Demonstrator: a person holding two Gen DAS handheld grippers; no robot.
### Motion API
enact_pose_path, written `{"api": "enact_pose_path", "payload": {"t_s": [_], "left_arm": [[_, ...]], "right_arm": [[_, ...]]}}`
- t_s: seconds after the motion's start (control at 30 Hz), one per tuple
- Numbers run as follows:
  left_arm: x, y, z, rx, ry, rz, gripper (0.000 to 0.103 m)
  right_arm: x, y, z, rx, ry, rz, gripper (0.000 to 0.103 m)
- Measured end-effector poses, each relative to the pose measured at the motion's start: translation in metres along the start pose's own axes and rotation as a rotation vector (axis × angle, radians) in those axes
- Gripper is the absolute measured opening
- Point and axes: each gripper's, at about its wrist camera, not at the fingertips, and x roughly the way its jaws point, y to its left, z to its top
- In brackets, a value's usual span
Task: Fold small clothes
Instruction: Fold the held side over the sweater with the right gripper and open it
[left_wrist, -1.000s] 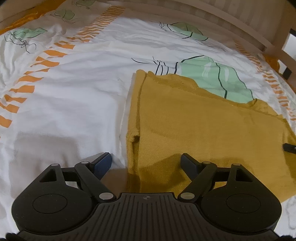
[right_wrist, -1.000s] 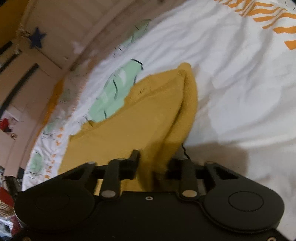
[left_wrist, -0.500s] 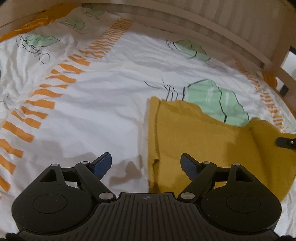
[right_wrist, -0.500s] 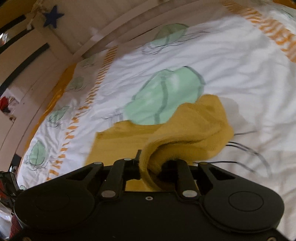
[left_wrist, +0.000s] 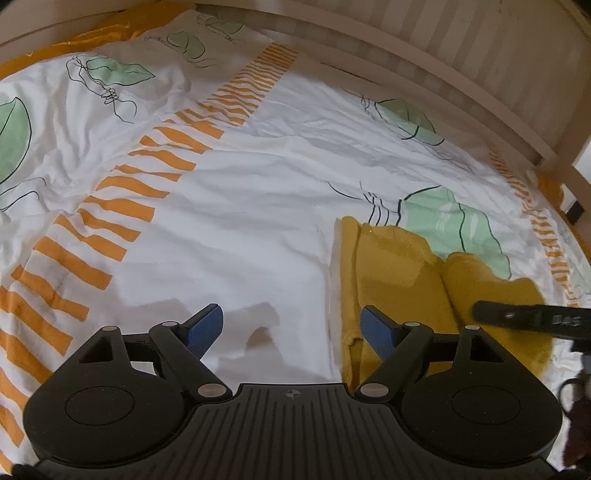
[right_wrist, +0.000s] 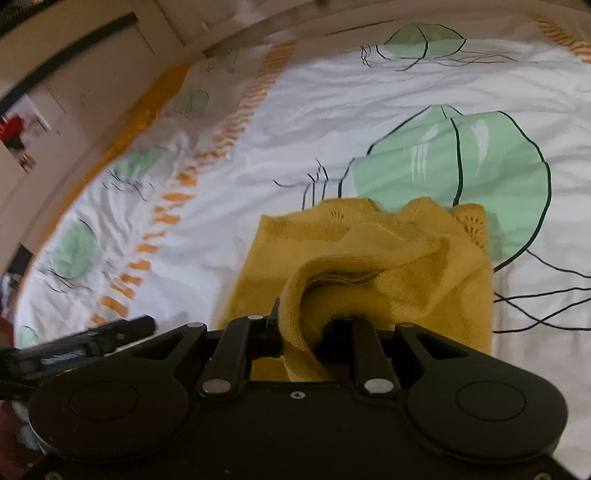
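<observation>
A mustard-yellow knit garment (left_wrist: 399, 273) lies on the bed at the lower right of the left wrist view, its right part folded over the rest. My left gripper (left_wrist: 291, 326) is open and empty, low over the sheet, with its right finger at the garment's left edge. My right gripper (right_wrist: 314, 325) is shut on a bunched fold of the garment (right_wrist: 369, 258) and holds it over the flat part. The right gripper's tip shows in the left wrist view (left_wrist: 517, 317).
The bed cover (left_wrist: 221, 229) is white with orange stripes and green leaf prints. A slatted wooden bed rail (left_wrist: 443, 55) runs along the far side. The left gripper shows at the lower left of the right wrist view (right_wrist: 92, 343).
My right gripper has carried the garment's right side up and over to the left, so the garment is narrower. My left gripper has drawn back and left, still open.
</observation>
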Motion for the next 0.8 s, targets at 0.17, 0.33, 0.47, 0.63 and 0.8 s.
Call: {"api": "enact_pose_path", "payload": {"t_s": [0.17, 0.33, 0.47, 0.63, 0.8], "left_arm": [[0.002, 0.002, -0.001, -0.008, 0.006, 0.003, 0.081], [0.0, 0.006, 0.0, -0.025, -0.001, 0.01, 0.081], [0.0, 0.008, 0.0, -0.039, 0.001, 0.012, 0.081], [-0.001, 0.009, 0.0, -0.048, -0.003, 0.014, 0.081], [-0.004, 0.012, 0.001, -0.061, -0.012, 0.018, 0.081]], "right_arm": [[0.014, 0.019, -0.007, -0.062, 0.003, -0.062, 0.026], [0.025, 0.042, -0.012, -0.143, 0.005, -0.085, 0.026], [0.033, 0.052, -0.013, -0.165, 0.002, -0.089, 0.028], [0.037, 0.053, -0.011, -0.091, -0.01, 0.002, 0.06], [0.019, 0.051, -0.008, -0.064, -0.077, 0.117, 0.063]]}}
